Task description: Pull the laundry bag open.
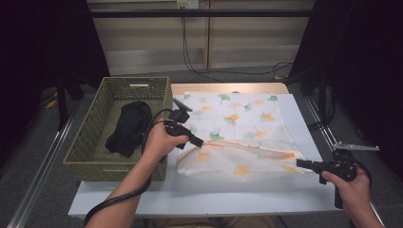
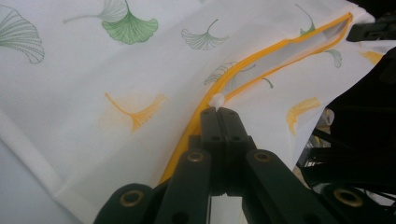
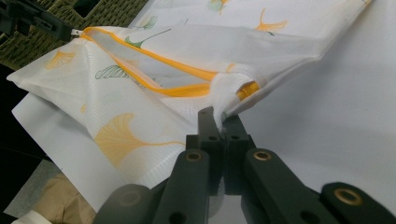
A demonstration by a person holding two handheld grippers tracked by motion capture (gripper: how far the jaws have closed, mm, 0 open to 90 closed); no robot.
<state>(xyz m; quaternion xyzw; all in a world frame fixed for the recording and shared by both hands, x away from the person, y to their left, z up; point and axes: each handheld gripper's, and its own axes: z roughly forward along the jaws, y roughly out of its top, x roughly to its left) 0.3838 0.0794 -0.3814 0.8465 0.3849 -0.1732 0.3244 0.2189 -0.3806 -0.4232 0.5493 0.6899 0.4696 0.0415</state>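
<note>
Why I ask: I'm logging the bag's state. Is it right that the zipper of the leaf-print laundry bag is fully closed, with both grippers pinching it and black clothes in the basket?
Not quite: the zipper is partly open. The right gripper view shows a gap between its orange edges. The rest stands: the left gripper pinches the white zipper pull, the right gripper pinches the laundry bag at its end, and black clothes lie in the basket.

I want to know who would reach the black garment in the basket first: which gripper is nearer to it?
Left. The left gripper is just beside the basket holding the black garment; the right gripper is at the mesh bag's far end.
</note>
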